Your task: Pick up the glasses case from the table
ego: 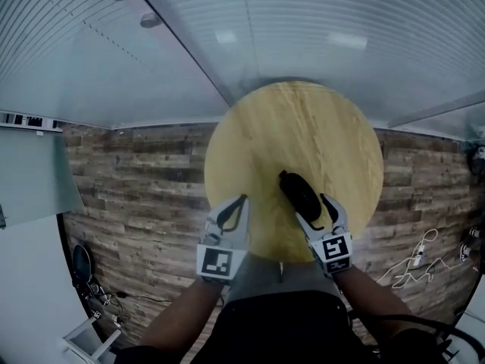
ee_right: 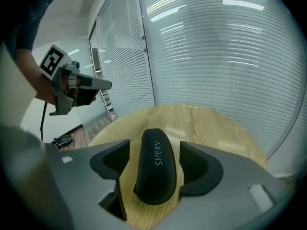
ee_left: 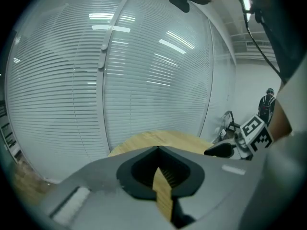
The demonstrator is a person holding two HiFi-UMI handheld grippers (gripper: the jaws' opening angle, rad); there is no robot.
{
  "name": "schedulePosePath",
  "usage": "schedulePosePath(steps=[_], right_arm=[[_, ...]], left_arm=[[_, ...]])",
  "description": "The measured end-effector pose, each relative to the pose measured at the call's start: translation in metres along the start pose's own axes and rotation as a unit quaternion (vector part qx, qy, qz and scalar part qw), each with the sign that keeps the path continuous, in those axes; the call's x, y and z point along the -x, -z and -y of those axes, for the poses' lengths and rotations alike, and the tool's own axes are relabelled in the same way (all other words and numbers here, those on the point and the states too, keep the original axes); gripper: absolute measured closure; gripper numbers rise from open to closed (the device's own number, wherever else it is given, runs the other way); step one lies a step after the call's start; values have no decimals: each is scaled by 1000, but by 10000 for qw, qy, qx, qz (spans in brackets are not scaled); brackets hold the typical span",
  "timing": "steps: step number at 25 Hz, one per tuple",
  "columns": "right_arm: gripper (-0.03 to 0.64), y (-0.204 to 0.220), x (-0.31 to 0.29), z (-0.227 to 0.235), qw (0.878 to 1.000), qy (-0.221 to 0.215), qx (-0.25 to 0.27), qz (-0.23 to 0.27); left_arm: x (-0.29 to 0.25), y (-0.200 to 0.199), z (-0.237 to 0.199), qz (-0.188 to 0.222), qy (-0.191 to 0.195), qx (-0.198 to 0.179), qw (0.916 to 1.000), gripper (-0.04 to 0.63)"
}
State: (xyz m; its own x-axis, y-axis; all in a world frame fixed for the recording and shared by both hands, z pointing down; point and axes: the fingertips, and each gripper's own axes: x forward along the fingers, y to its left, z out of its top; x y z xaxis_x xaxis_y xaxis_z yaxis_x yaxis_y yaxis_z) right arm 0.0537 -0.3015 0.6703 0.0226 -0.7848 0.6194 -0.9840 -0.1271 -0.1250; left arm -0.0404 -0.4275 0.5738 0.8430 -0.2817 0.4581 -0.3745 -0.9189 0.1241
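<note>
Your right gripper point(ego: 312, 207) had its jaws wide, straddling the black glasses case point(ee_right: 156, 166), which lay close to the near edge of the round surface point(ego: 303, 120) with neither pad touching it. The best move was to centre the case and close evenly on its long sides, so it could not skid. Your left gripper point(ego: 241, 202), jaws together and empty, hung by the near edge.

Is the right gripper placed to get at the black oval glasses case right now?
Likely yes: the right gripper is open, the black oval glasses case lies between its jaws on the round wooden table, nothing blocking.
</note>
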Motion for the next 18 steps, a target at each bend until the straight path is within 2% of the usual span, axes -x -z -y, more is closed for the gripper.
schedulePosePath(steps=[4,8,11,18], right_arm=[[244,14,-18,-4,9998,-65,-145,-118],[215,25,-36,-1,9991,-163,-285,-277],[209,26,-46,-3,9989,-209,-283,-318],[206,40,-61,4,9973,-265,-447,-525]], left_arm=[[-13,17,-16,-130,-138,81,9998,592],[-24,19,-17,-88,-108,-1,9999,592],[-24,22,-18,-73,-104,-52,9999,592],[-28,47,-10,-196,-168,159,9995,592]])
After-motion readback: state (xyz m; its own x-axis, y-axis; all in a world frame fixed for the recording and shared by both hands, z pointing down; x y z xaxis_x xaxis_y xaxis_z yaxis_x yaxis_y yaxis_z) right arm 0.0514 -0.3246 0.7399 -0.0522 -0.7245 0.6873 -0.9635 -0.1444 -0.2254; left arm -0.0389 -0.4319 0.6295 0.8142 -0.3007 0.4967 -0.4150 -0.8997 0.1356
